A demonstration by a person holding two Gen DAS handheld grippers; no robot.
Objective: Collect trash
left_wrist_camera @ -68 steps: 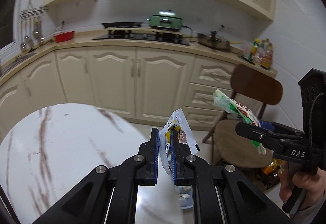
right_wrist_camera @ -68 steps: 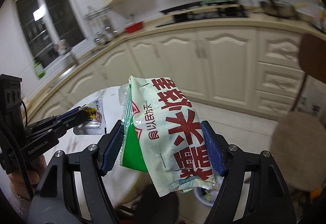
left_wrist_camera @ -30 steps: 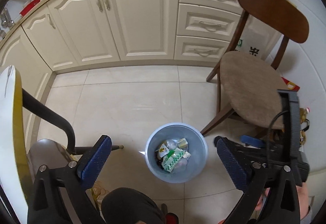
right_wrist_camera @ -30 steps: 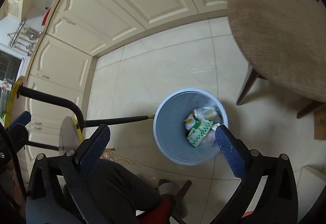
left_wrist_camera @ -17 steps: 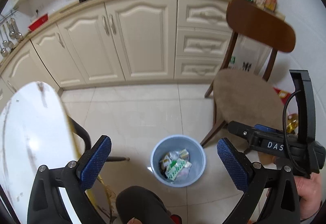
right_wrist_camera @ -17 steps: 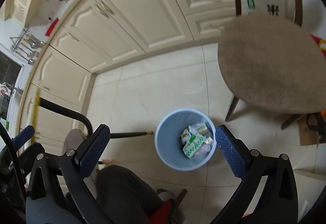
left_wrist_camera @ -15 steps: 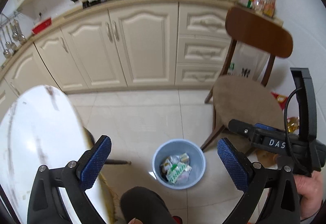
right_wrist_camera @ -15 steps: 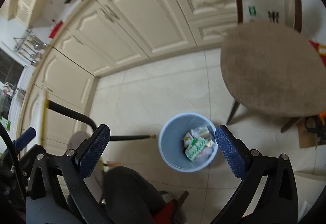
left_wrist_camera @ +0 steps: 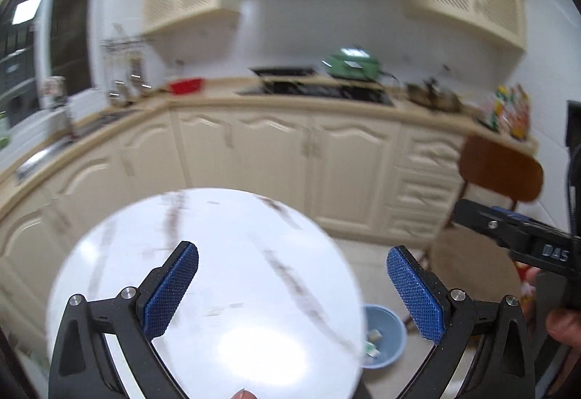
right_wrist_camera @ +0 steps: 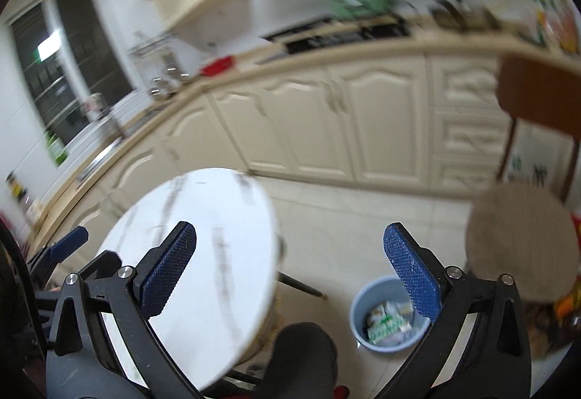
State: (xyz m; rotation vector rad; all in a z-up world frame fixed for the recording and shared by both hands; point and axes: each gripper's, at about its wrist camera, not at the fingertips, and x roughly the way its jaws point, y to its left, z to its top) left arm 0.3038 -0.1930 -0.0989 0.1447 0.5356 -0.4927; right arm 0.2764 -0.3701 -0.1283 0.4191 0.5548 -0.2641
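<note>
Left tongs spread, round table below

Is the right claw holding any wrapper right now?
No, the right claw is wide open with nothing between its blue pads, and wrappers lie in the blue bin on the floor.

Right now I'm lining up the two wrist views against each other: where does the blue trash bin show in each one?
Left wrist view: the blue trash bin sits at lower right of centre, partly hidden behind the round white table, inside the right finger of the left gripper.
Right wrist view: the bin is at lower right, on the floor, just inside the right finger of the right gripper.
Shared landmark: the green pot on the stove.
</note>
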